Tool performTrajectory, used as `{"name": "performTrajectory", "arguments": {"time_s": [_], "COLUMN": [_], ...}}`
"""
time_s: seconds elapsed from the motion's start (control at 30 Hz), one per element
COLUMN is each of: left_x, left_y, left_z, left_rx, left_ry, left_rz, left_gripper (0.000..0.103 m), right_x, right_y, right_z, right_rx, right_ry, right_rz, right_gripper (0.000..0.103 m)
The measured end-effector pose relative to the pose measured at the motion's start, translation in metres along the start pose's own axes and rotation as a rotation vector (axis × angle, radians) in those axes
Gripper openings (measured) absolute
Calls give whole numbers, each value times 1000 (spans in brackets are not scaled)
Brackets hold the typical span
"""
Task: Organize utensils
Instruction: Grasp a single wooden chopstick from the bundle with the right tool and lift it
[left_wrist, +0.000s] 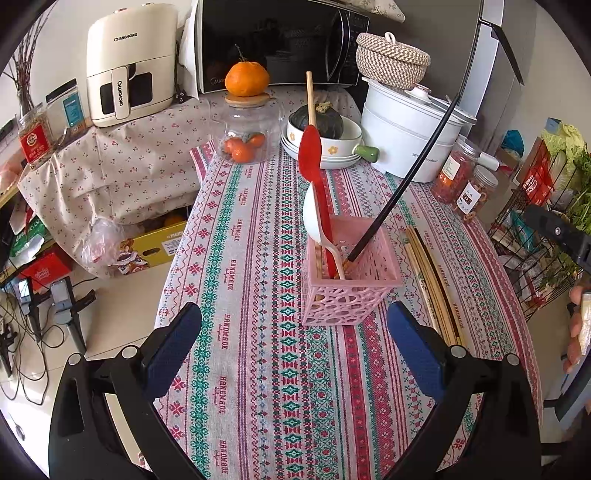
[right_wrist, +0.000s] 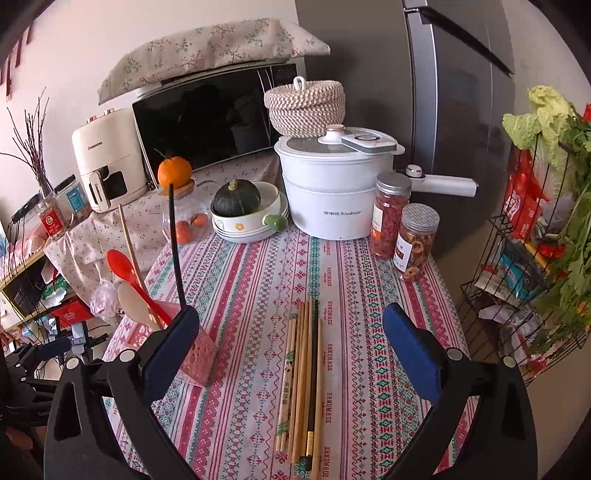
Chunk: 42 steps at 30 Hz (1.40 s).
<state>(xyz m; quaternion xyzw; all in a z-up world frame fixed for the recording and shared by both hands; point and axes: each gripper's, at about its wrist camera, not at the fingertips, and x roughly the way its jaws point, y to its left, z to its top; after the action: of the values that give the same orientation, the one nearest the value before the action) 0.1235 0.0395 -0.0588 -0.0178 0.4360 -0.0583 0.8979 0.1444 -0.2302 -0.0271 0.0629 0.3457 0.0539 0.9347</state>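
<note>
A pink lattice basket (left_wrist: 349, 291) stands on the patterned tablecloth and holds a red spoon (left_wrist: 310, 155), a white spoon (left_wrist: 316, 218), a wooden chopstick (left_wrist: 310, 99) and a black chopstick (left_wrist: 406, 177). My left gripper (left_wrist: 295, 339) is open just in front of the basket, nothing between its blue pads. Several chopsticks (right_wrist: 303, 373) lie side by side on the cloth, one of them black. My right gripper (right_wrist: 291, 350) is open above them, its fingers either side of the bundle and not touching it. The basket (right_wrist: 201, 354) sits partly hidden behind its left finger.
At the table's far end stand a white electric pot (right_wrist: 332, 192), stacked bowls with a dark squash (right_wrist: 236, 199), two lidded jars (right_wrist: 413, 240) and a glass jar of oranges (left_wrist: 245, 133). A wire rack with vegetables (right_wrist: 535, 258) stands right of the table.
</note>
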Motion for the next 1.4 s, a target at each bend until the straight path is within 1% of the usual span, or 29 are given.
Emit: {"name": "performTrajectory", "arguments": {"time_s": [0.1,0.2,0.23,0.3,0.33,0.37,0.4,0.47,0.5,0.53,0.57,0.67,0.73,0.83,0.9,0.93,1.0,1.07,1.1,1.13,1.17,1.2,1.27,1.33,1.4], "left_x": [8,14,15,17,18,19,20,21,21,21,21,21,20,17,14,13,10,7,5,4,3,1,-2,-5,-6], "left_y": [-5,-11,-12,-16,-18,-18,-19,-19,-19,-19,-19,-19,-19,-20,-22,-24,-28,-33,-35,-37,-40,-43,-50,-59,-73], "left_z": [-1,-2,-2,-3,-4,-4,-4,-5,-5,-5,-5,-5,-5,-5,-5,-5,-6,-7,-7,-8,-8,-9,-11,-14,-15], "left_rx": [-3,6,12,25,30,33,34,32,31,30,30,31,32,42,56,66,87,109,120,131,140,149,165,178,184], "left_ry": [24,41,45,54,58,62,67,74,77,78,79,84,85,83,75,71,61,58,58,60,62,62,71,84,96], "left_rz": [-13,-31,-38,-47,-50,-53,-57,-67,-73,-77,-82,-104,-116,-132,-135,-135,-134,-141,-145,-154,-163,-171,-203,-239,-272], "left_gripper": [96,96,96,96,96,96,96,96,96,96,96,96,96,96,95,94,93,87,85,82,79,76,66,64,63], "right_x": [35,72,84,104,113,121,127,138,143,147,151,159,164,167,167,168,171,174,174,174,174,173,167,155,138], "right_y": [-14,-29,-34,-43,-47,-51,-54,-58,-59,-60,-60,-59,-57,-53,-50,-47,-33,-21,-19,-20,-22,-25,-34,-45,-56], "right_z": [-8,-19,-23,-30,-33,-36,-39,-43,-45,-47,-46,-48,-48,-47,-46,-45,-44,-48,-48,-48,-48,-49,-51,-51,-48], "right_rx": [8,56,80,124,143,159,174,194,204,211,215,220,216,179,169,151,72,-4,-12,0,11,21,58,109,160], "right_ry": [111,222,256,312,337,356,372,398,409,417,423,438,447,443,448,453,471,474,479,489,497,502,510,507,486], "right_rz": [-11,-4,3,3,1,3,3,2,2,0,0,1,-3,-36,-52,-69,-104,-152,-163,-161,-159,-155,-110,-43,15], "right_gripper": [97,96,94,87,79,73,70,54,50,44,39,31,29,24,23,23,23,23,21,11,7,7,7,7,7]}}
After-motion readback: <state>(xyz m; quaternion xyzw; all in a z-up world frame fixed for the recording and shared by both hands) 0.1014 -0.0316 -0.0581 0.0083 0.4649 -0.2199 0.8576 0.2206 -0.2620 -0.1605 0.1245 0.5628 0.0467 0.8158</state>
